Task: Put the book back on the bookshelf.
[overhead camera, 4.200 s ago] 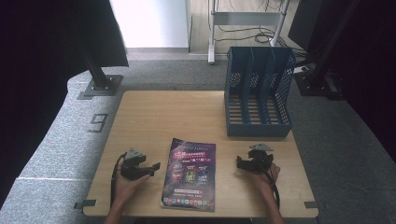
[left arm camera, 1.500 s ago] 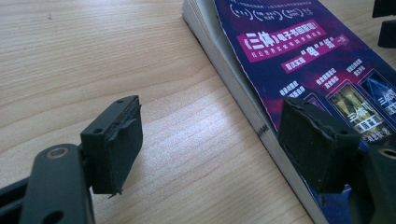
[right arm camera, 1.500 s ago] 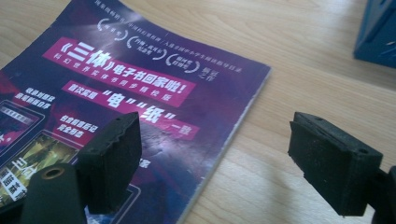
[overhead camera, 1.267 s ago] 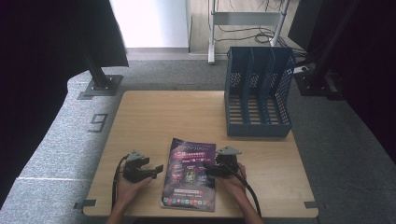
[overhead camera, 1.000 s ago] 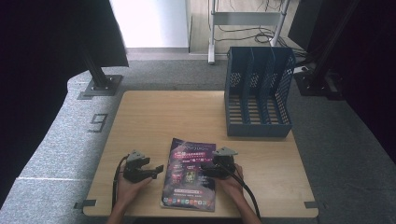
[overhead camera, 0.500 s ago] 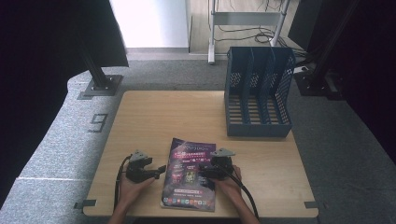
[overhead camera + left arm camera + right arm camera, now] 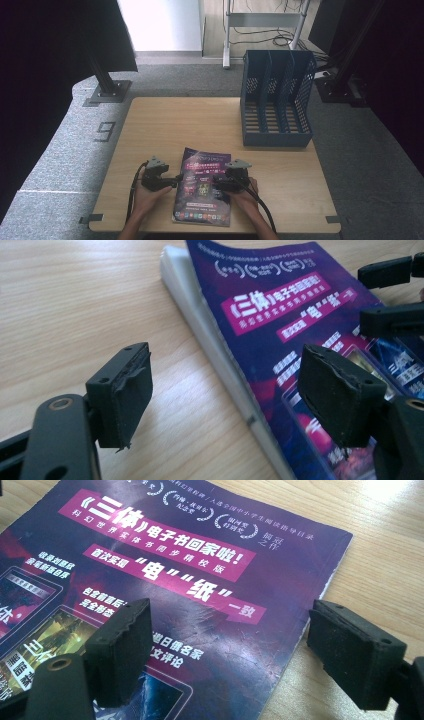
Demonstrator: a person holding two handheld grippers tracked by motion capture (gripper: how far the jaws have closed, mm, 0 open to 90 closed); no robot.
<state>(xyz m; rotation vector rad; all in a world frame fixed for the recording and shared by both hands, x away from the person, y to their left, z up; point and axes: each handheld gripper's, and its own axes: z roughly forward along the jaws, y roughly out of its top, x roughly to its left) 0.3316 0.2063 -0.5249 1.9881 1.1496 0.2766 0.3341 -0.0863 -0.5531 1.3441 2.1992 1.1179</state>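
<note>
Book [image 7: 202,185] flat on wooden table [image 7: 210,120], near front edge, between both tongs. Left gripper [image 7: 172,180] spread wide, straddling the book's left edge. Right gripper [image 7: 217,182] spread wide, over the cover's right edge. Blue file rack [image 7: 275,100] well apart, far right.

A wooden table [image 7: 200,120] is being surrounded by grey carpet [image 7: 65,150]; beyond it, a metal shelf frame [image 7: 260,20] is being lit brightly.

One book [image 7: 202,185], one blue file rack [image 7: 276,100], two grippers, one table [image 7: 190,120].
</note>
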